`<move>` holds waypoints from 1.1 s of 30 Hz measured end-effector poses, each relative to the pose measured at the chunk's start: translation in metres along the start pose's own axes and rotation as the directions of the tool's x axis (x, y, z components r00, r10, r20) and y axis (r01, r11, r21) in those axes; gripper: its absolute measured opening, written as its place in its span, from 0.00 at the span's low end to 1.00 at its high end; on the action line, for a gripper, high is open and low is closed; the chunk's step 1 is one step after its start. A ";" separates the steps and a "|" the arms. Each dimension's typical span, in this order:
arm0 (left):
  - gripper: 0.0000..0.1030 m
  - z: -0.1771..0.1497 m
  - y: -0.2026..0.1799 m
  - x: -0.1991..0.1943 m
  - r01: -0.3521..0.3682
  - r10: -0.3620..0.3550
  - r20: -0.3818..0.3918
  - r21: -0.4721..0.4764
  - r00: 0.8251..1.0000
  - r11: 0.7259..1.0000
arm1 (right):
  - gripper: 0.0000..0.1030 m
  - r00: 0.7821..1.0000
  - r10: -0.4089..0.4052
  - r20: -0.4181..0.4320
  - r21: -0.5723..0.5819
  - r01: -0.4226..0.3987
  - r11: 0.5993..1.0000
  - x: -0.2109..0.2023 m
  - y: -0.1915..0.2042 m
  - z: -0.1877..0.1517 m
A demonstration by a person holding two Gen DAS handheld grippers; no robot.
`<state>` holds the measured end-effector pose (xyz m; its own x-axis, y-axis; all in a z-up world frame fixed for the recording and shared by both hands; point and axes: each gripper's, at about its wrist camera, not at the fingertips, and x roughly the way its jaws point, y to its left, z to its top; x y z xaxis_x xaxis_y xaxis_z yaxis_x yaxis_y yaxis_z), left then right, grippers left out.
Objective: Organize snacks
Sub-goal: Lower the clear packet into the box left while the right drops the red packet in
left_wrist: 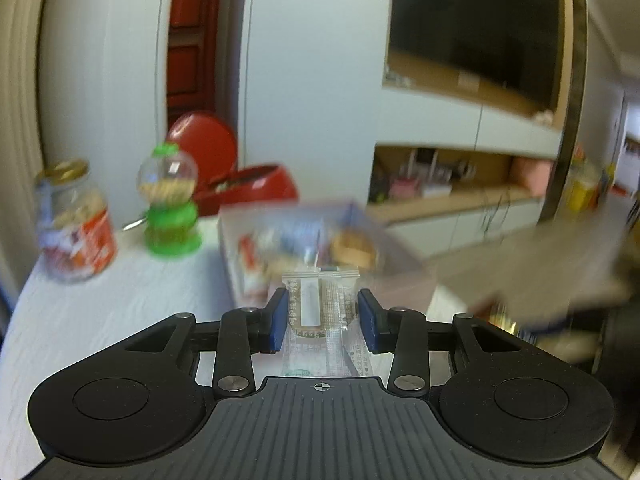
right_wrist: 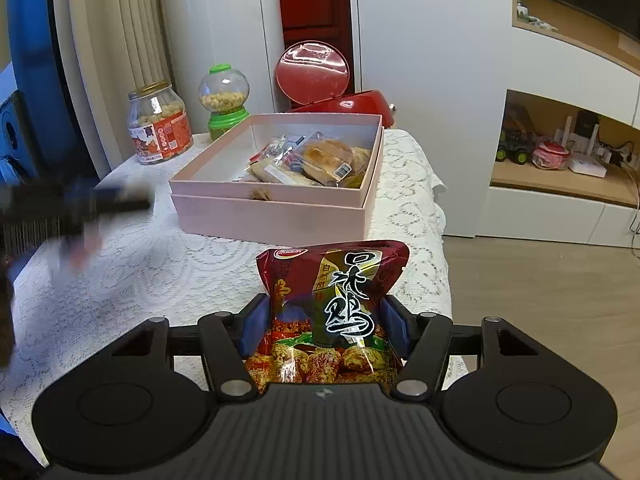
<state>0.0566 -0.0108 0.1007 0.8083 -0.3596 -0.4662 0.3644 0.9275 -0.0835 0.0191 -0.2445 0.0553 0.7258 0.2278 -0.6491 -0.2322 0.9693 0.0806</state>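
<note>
Lace-covered counter [right_wrist: 132, 276] carrying a pink box [right_wrist: 276, 216] of snacks, left gripper [left_wrist: 323, 314] jaws clenching a clear wrapped snack [left_wrist: 320, 308], right gripper [right_wrist: 326, 326] jaws gripping a red snack bag [right_wrist: 332, 308]

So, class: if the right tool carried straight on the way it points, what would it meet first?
Probably the near wall of the pink box; the right tool holds the red snack bag, though depth is unclear.
</note>
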 end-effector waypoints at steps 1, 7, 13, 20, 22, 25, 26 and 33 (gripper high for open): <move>0.41 0.012 0.000 0.007 -0.003 0.003 0.013 -0.004 1.000 1.000 | 0.59 1.000 -0.006 0.006 -0.002 0.006 1.000 0.001 0.002 0.000; 0.48 0.075 0.013 0.080 0.111 -0.108 0.026 -0.136 0.994 0.984 | 0.59 0.998 0.028 0.055 0.001 -0.028 1.000 0.004 0.011 0.007; 0.43 0.068 0.022 0.135 0.024 -0.034 -0.052 -0.177 0.998 0.984 | 0.59 0.999 0.017 0.042 0.001 -0.017 1.000 0.016 0.010 0.008; 0.43 0.034 0.031 0.114 0.057 -0.076 -0.117 -0.159 0.990 0.986 | 0.60 1.000 0.001 -0.011 0.038 -0.001 0.999 0.034 0.002 0.000; 0.43 0.018 0.036 0.094 0.078 -0.102 -0.117 -0.191 0.988 0.979 | 0.60 1.000 -0.002 -0.023 0.040 0.003 0.999 0.037 0.001 0.001; 0.43 -0.009 0.039 0.057 0.081 -0.102 -0.092 -0.205 0.991 0.975 | 0.60 1.000 0.002 -0.013 0.029 -0.002 1.000 0.032 0.003 0.011; 0.43 -0.018 0.042 0.046 0.077 -0.096 -0.084 -0.203 0.992 0.976 | 0.60 1.000 0.007 -0.005 0.028 -0.007 1.000 0.028 0.004 0.017; 0.43 -0.047 0.070 0.004 -0.036 0.021 -0.071 -0.227 0.997 0.973 | 0.60 0.994 0.053 0.098 0.080 -0.061 0.995 0.029 0.003 0.115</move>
<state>0.0638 0.0570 0.0513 0.7810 -0.3323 -0.5288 0.2207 0.9389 -0.2641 0.1134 -0.2245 0.1238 0.7724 0.2869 -0.5666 -0.2233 0.9579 0.1805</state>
